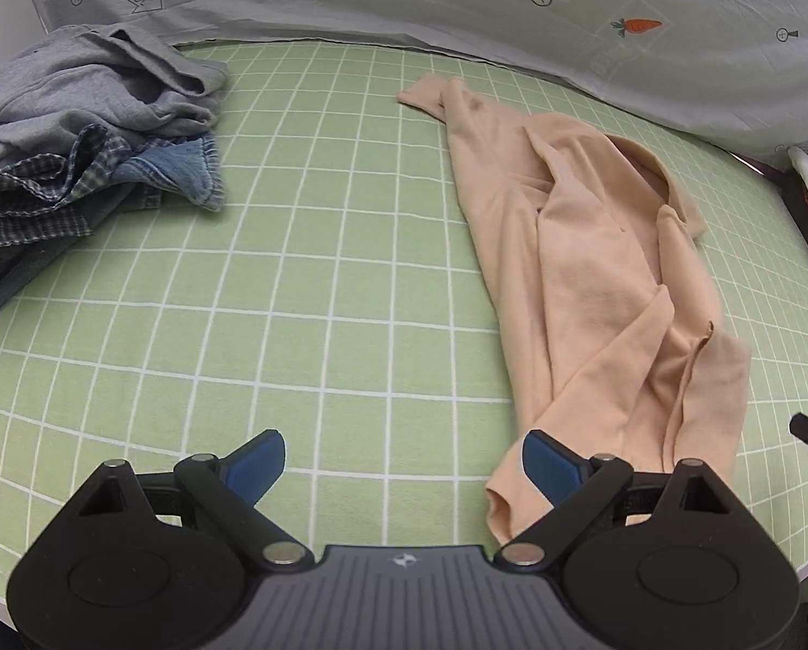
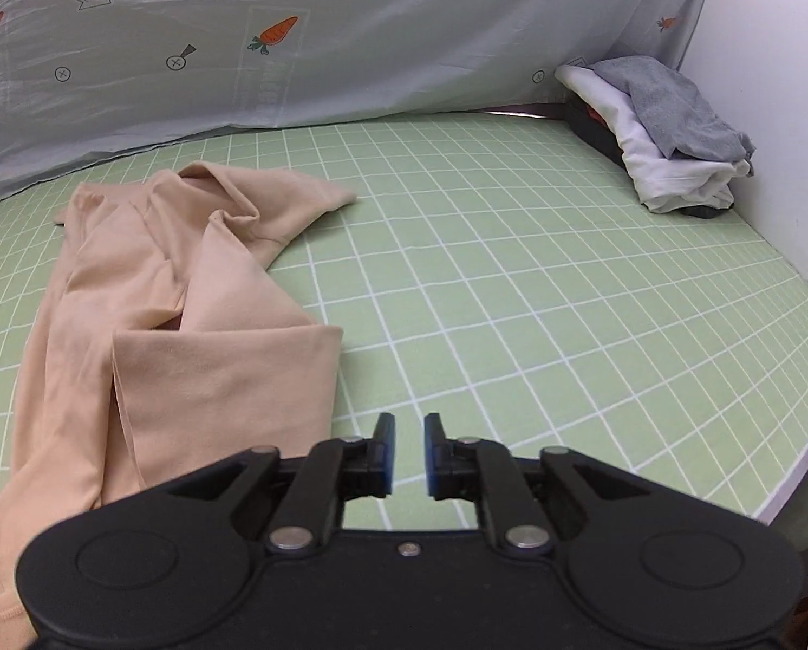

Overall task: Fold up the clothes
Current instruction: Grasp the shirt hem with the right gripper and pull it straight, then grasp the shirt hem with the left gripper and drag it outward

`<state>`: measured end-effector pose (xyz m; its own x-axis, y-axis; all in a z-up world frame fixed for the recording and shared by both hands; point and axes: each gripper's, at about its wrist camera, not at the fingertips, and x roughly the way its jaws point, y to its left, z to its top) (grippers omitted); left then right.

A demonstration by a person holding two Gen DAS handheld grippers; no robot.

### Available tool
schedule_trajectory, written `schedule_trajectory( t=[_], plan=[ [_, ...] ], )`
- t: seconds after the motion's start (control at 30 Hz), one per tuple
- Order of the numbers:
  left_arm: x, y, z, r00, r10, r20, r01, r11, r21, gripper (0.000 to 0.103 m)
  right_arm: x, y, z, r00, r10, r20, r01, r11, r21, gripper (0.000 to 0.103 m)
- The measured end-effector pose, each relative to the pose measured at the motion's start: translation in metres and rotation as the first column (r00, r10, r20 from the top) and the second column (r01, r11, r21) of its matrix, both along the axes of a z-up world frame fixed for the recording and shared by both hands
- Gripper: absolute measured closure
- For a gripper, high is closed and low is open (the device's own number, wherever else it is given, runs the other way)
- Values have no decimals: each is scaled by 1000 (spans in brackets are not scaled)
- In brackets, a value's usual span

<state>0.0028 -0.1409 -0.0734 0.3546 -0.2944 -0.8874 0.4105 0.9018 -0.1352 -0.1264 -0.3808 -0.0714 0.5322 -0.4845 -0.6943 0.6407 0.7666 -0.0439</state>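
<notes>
A peach-coloured top (image 1: 593, 281) lies crumpled and stretched lengthwise on the green checked sheet (image 1: 306, 281). In the right wrist view the peach top (image 2: 187, 325) lies at the left. My left gripper (image 1: 404, 466) is wide open and empty, its right finger just at the top's near hem. My right gripper (image 2: 408, 457) hovers over bare sheet just right of the top, its blue pads (image 2: 385, 455) a narrow gap apart with nothing between them.
A heap of unfolded clothes, grey, checked and denim (image 1: 79, 151), lies at the far left. A stack of folded white and grey clothes (image 2: 669, 135) sits at the far right by the wall. A grey carrot-print sheet (image 2: 295, 38) hangs behind.
</notes>
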Motion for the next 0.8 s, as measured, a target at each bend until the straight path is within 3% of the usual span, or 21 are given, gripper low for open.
schedule_trajectory(
  t=[0.03,0.13,0.2,0.37,0.47,0.5,0.53,0.7,0.8],
  plan=[
    [-4,-6,-1,1000,-1,3,1,1000,7,9,-4,-7,-1,1000,-8,-7,8,1000,4,37],
    [-8,-18,-8,1000,14,-24,-13,1000,12,9,-4,-16,-2,1000,23,-18,-22,1000,15,21],
    [-9,-25,-15,998,10,-61,-10,1000,-1,16,2,-17,-1,997,70,-21,-69,997,22,20],
    [-12,-35,-33,992,22,-126,-24,1000,-14,44,13,-19,-6,985,163,-51,-161,986,31,20],
    [-15,-35,-36,991,37,-128,-42,999,-30,69,11,-21,-9,982,177,-63,-175,984,42,20],
    [-16,-31,-32,993,54,-107,-58,998,-34,91,10,-22,-10,982,176,-63,-174,984,49,20],
    [-18,-27,-28,994,71,-85,-75,996,-38,100,9,-23,-11,983,172,-65,-169,984,55,20],
    [-25,-7,-8,987,156,21,-155,986,-66,100,9,-24,-17,985,156,-78,-150,986,70,20],
    [-23,26,3,943,321,91,-315,946,-77,100,11,-17,-21,981,167,-94,-161,984,71,20]
  ],
)
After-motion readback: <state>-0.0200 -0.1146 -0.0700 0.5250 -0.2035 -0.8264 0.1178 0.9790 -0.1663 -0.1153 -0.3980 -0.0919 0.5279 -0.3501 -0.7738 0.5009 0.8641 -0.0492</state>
